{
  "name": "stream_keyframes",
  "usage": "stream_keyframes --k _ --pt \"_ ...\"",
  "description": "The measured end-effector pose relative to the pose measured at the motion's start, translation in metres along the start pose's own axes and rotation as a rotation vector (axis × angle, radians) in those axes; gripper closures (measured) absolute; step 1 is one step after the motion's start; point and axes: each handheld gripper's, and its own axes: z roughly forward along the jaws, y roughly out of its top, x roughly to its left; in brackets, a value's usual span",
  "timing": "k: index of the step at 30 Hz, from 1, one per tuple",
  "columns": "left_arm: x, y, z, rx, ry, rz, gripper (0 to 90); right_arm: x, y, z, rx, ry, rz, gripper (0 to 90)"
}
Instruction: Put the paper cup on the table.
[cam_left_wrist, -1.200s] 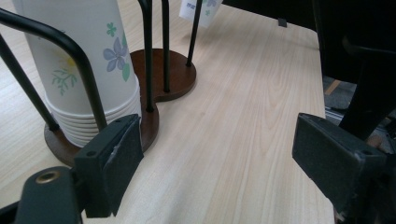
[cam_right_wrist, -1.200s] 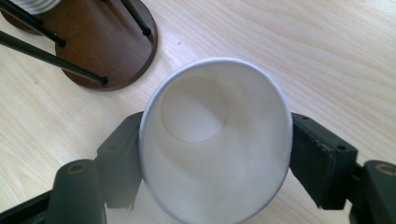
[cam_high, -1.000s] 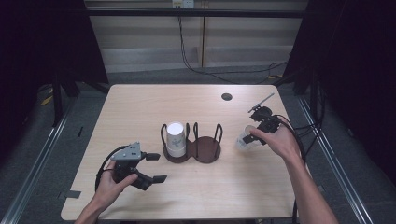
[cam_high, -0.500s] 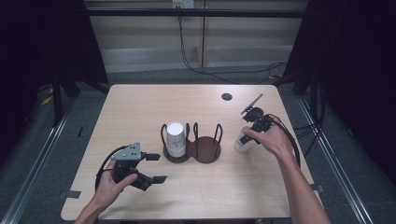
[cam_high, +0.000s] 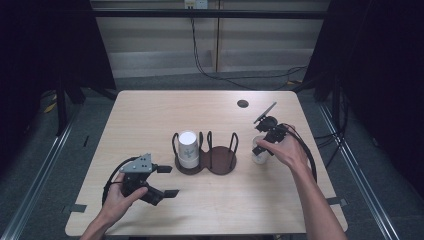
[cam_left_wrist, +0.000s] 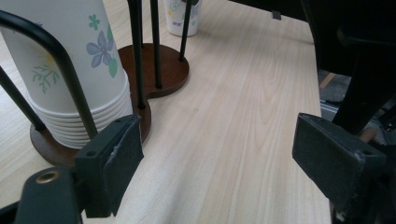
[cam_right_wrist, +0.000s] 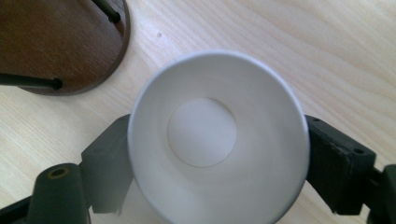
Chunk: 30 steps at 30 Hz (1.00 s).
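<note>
One paper cup (cam_right_wrist: 218, 140) clamped in right tool (cam_right_wrist: 217, 163), flower-printed stack (cam_left_wrist: 70, 74), no legible writing

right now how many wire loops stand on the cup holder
4: two around the cup stack on the holder's left disc, two on the bare right disc, nearest the right gripper's cup. The stack may hide parts of them.

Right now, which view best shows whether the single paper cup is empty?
The right gripper view: it looks straight down into the paper cup, showing a bare white bottom. The high view shows the cup small, partly behind the right gripper. The left gripper view catches the cup's lower, flower-printed side.
</note>
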Motion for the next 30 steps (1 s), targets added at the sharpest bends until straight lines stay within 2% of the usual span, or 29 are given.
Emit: stream_keyframes --k 3,8,13,17,19,21,23,25,28,30 --pt "0.000 0.000 0.000 0.002 0.006 0.001 16.0 -0.001 -0.001 -0.001 -0.020 0.017 0.005 17.4" --pt "0.000 0.000 -0.001 0.001 0.003 0.002 16.0 -0.002 -0.005 -0.002 -0.040 0.012 0.014 16.0" --pt "0.001 0.000 -0.002 0.000 0.005 0.003 16.0 -0.005 -0.010 -0.001 -0.069 0.038 0.044 14.7" --pt "0.001 -0.001 -0.002 0.003 0.012 -0.003 16.0 -0.006 -0.011 -0.004 -0.100 0.031 0.061 14.9" --pt "0.001 0.000 -0.003 -0.011 0.001 -0.011 16.0 -0.008 -0.012 -0.006 -0.128 0.044 0.083 14.6" --pt "0.002 0.002 -0.005 -0.051 -0.026 -0.038 16.0 -0.010 -0.012 -0.008 -0.148 0.068 0.101 15.2" --pt "0.003 0.004 -0.008 -0.047 0.002 -0.026 16.0 -0.010 -0.012 -0.011 -0.177 0.056 0.100 14.3" --pt "0.005 0.004 -0.010 -0.066 0.012 -0.044 16.1 -0.010 -0.014 -0.011 -0.212 0.069 0.124 15.5" --pt "0.006 0.004 -0.013 -0.047 0.037 -0.028 16.1 -0.010 -0.016 -0.012 -0.257 0.047 0.125 14.2" --pt "0.006 0.001 -0.014 -0.040 0.040 -0.030 16.1 -0.008 -0.017 -0.013 -0.288 0.052 0.137 14.3"
